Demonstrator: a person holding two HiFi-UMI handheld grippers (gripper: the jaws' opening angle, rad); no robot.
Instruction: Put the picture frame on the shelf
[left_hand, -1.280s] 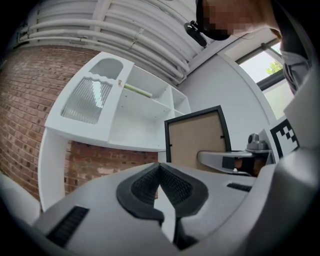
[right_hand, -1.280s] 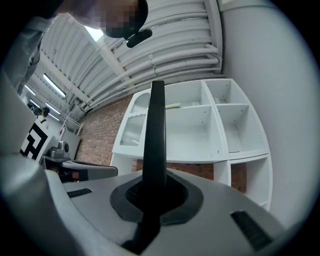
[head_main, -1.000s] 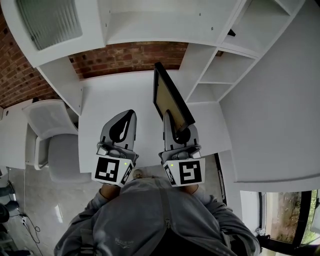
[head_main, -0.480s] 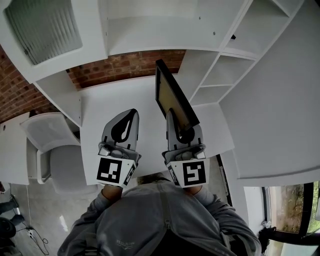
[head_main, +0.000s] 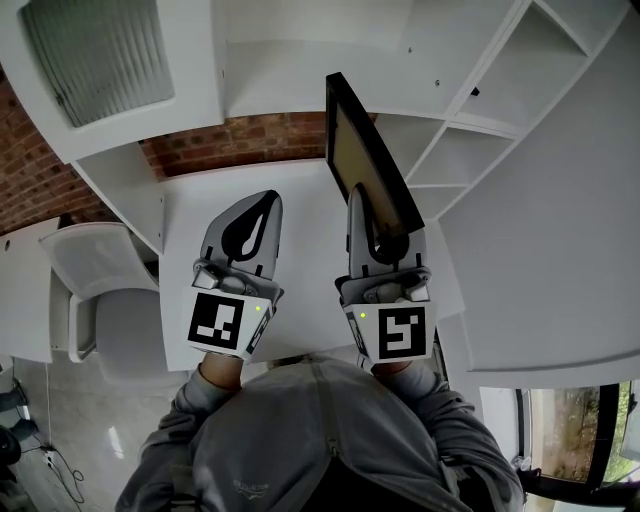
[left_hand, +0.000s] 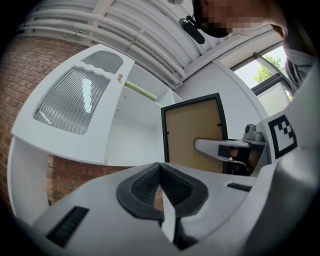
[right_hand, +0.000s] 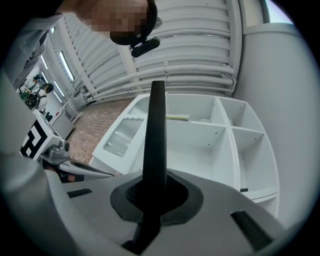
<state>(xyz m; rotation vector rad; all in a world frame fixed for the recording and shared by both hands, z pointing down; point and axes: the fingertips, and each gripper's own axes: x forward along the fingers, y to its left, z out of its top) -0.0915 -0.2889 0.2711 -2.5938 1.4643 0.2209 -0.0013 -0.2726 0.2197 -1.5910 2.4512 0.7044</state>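
Now ur right gripper (head_main: 362, 212) is clamped on the black picture frame (head_main: 354, 140), upright, w/ the white shelf (head_main: 470, 125) at right; left gripper (head_main: 258, 208) jaws together, empty.

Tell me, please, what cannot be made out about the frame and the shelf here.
The frame, other face: head and left gripper views show only its brown side; the right gripper view sees it edge-on.
The frame's lower edge: hidden by the right gripper that grips it, head view.
Thin yellowish thing on the shelf: too small to name, right gripper view.
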